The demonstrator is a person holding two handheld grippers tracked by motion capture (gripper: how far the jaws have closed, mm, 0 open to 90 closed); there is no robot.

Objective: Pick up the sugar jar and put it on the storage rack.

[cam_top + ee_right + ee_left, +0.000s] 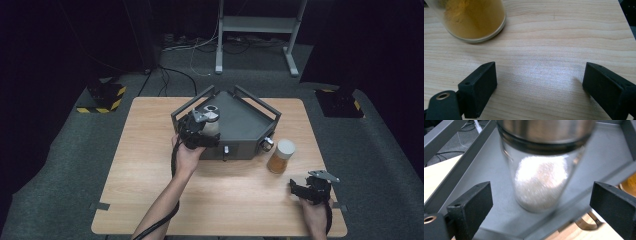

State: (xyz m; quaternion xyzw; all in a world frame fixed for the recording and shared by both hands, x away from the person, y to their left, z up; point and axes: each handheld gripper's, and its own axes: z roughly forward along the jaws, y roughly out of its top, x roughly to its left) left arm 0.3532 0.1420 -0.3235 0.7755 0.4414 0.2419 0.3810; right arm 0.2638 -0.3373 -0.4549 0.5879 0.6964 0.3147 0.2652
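Left gripper [199,131] is at the grey tray [250,125], fingers [471,205] spread wide on either side of the salt jar [540,182], pads clear of the glass. The jar stands on the tray floor near its front-left corner, metal lid [212,109] up. It looks like a release after placing.

To finish it well: keep the fingers spread and back the gripper straight out along its own line, level, so neither pad clips the glass. Watch the tray's raised rail [461,162] on the way out. No sideways drift until the fingertips are past the jar.

Jar's long axis is vertical: base on the tray floor, lid pointing up. Appears upright, no obvious lean from the high view; the gripper view is too close to judge a slight tilt.

Right gripper [311,191] rests on the tabletop [150,165] at the front right, fingers [477,87] spread, nothing between them. The jar of orange powder [281,156] stands on the tabletop just beside the tray's right front corner, apart from that gripper, probably next.
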